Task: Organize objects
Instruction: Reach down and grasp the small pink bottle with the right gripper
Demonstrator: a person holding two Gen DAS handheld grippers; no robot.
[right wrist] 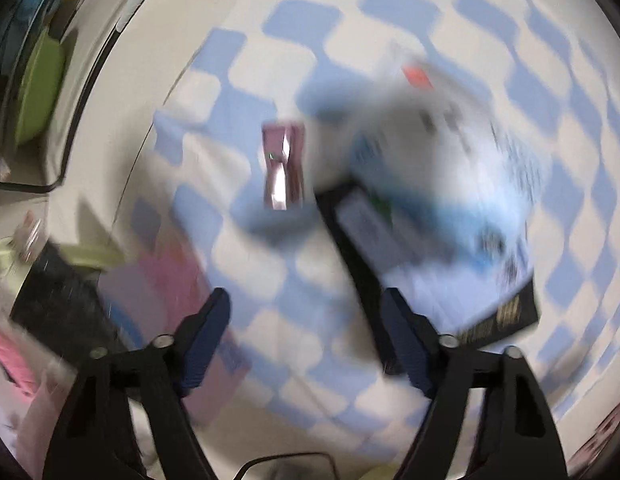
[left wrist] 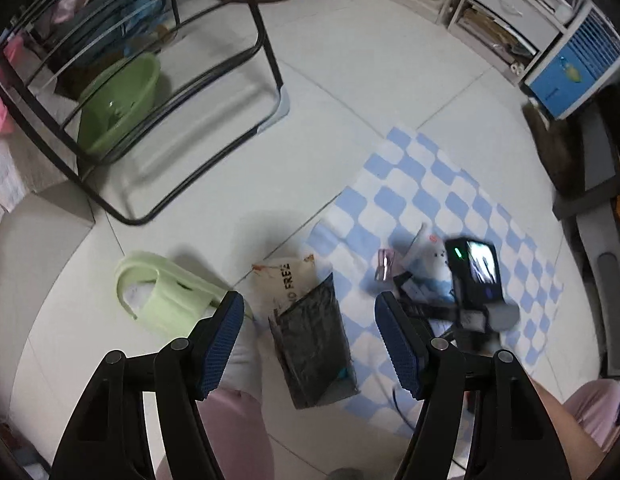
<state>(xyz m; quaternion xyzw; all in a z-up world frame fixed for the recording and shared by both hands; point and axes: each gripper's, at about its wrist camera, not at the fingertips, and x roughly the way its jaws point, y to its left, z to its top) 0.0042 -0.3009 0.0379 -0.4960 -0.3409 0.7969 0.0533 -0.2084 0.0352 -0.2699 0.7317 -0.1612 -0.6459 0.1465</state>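
Observation:
My left gripper (left wrist: 312, 340) is open and held high over the floor, with nothing between its blue pads. Far below the gap lies a dark grey pouch (left wrist: 314, 344), partly on a printed paper bag (left wrist: 286, 280). On the blue-and-white checked mat (left wrist: 430, 200) sit a small pink item (left wrist: 385, 265) and a white pack (left wrist: 430, 256). The camera housing of my right gripper (left wrist: 474, 272) hovers over them. In the blurred right wrist view my right gripper (right wrist: 308, 332) is open above the mat (right wrist: 270, 60), near the pink item (right wrist: 284, 168), the white-and-blue pack (right wrist: 430, 152) and a black flat box (right wrist: 366, 280).
A pale green plastic stool (left wrist: 162, 296) lies on the tiles at the left. Behind it are a black metal rack (left wrist: 266, 44) and a green basin (left wrist: 118, 100). White shelves (left wrist: 502, 12) and a blue unit (left wrist: 570, 72) stand at the back right. A person's pink trouser leg (left wrist: 234, 428) is below.

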